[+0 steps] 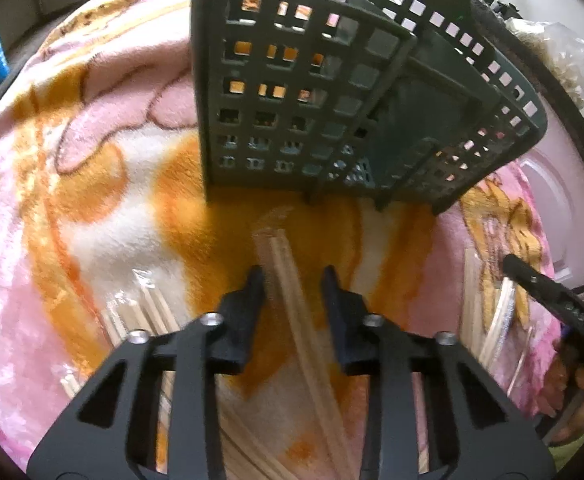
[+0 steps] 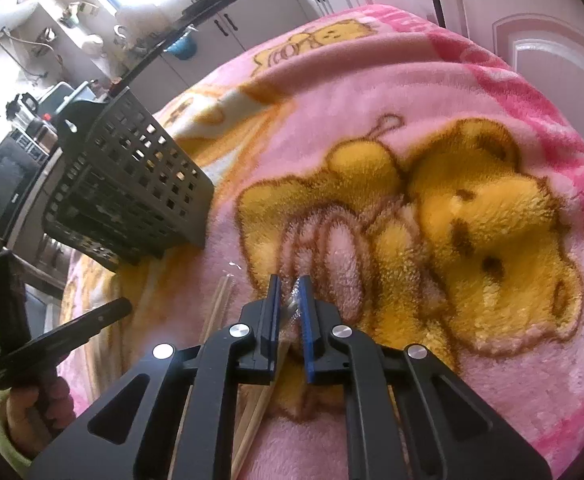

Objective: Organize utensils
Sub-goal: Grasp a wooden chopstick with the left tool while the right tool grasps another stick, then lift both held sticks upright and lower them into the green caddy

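We see wrapped pairs of wooden chopsticks lying on a fleecy pink and orange blanket point(image 1: 92, 184) printed with a cartoon bear point(image 2: 471, 248). One wrapped pair point(image 1: 288, 280) lies lengthwise between the fingers of our left gripper point(image 1: 293, 280), its clear wrapper tip pointing toward the dark slotted utensil caddy point(image 1: 311, 92) that stands upright just beyond it. The left jaws stand narrow with a gap on either side of the pair, so the pads do not seem to press on it. More wrapped chopsticks point(image 1: 148, 308) lie to the left of that gripper, and others point(image 1: 491, 320) to its right. Our left gripper tilts steeply down at the blanket. In the right wrist view, our right gripper point(image 2: 290, 300) also slopes downward, its blue-padded jaws drawn nearly together on the crinkled clear wrapper end of another chopstick pair point(image 2: 268, 400), whose wooden sticks run back beneath the gripper body. A further pair point(image 2: 220, 308) lies just left of it. At the left edge of that view a hand point(image 2: 40, 412) with a green cuff grips the handle of the other gripper, with the caddy point(image 2: 132, 184) standing beyond.
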